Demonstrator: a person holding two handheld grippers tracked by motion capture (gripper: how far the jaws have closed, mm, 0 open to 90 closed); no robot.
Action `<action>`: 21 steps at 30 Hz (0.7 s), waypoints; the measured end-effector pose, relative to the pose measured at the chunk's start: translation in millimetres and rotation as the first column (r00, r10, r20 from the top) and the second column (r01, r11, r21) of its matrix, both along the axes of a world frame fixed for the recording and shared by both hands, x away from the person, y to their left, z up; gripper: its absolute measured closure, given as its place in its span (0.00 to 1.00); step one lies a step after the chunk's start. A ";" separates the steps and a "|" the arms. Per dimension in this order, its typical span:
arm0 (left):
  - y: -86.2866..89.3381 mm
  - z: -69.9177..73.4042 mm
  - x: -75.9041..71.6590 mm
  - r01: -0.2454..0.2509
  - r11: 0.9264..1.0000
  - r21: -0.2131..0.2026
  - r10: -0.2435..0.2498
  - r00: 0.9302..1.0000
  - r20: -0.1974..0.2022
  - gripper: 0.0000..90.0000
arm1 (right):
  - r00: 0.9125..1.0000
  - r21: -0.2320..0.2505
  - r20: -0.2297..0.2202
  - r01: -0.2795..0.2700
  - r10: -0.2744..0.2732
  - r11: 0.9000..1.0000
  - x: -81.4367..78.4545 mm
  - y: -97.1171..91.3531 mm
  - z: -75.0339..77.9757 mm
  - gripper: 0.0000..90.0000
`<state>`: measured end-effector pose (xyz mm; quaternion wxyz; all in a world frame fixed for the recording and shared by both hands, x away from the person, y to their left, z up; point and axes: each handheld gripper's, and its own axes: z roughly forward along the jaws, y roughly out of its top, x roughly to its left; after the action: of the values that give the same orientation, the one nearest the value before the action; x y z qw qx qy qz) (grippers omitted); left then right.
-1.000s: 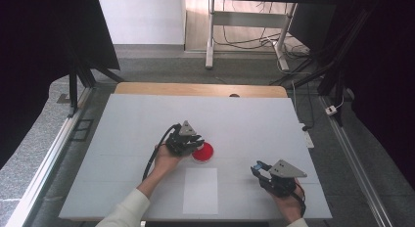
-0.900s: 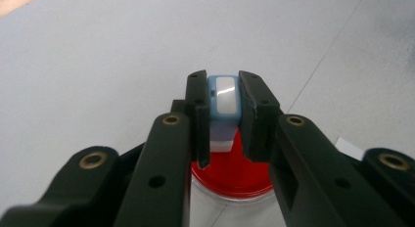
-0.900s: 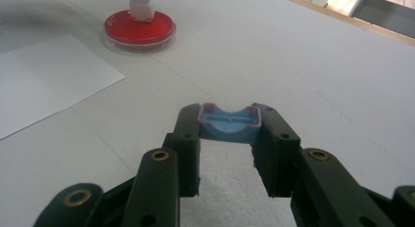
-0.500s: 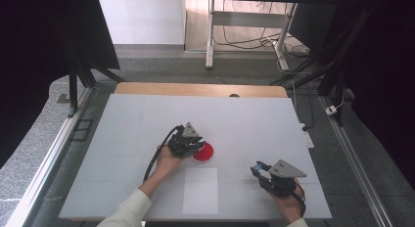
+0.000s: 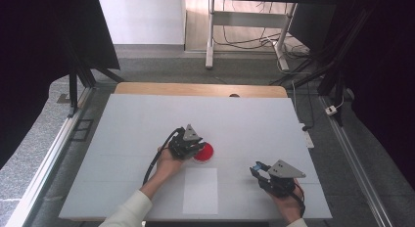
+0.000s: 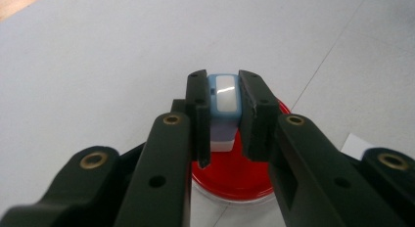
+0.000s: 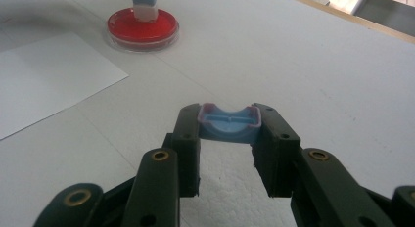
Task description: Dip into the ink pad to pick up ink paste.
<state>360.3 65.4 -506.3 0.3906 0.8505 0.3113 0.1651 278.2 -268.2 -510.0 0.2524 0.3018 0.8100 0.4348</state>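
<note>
High view: left claw [image 5: 199, 147] still over red dish [image 5: 204, 152].

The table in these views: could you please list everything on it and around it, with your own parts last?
White table top: one, white, centre, with a wooden strip along its far edge.
Round red shallow dish: one, red, mid-table.
White paper sheet: one, white, near edge, in front of the dish.
Blue-and-white small block: one, held over the dish by the left jaws.
Blue curved plastic cap: one, blue with a purplish rim, between the right jaws.
Left gripper: black, shut on the block.
Right gripper: black, shut on the cap.
</note>
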 end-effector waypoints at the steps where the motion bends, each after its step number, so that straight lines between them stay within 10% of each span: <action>1: 0.9 -0.6 -0.3 0.000 1.000 -0.005 0.000 1.000 0.000 0.84 | 1.000 0.000 0.000 0.000 0.000 1.000 0.0 -0.1 0.1 0.72; 21: -2.7 -0.2 -0.6 0.007 1.000 0.017 -0.007 1.000 0.015 0.84 | 1.000 -0.002 0.003 -0.005 0.005 1.000 -1.3 1.2 1.1 0.72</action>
<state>359.7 62.8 -506.5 0.3863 0.8536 0.3038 0.1729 277.0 -267.0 -508.8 0.2530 0.2985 0.8109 0.4350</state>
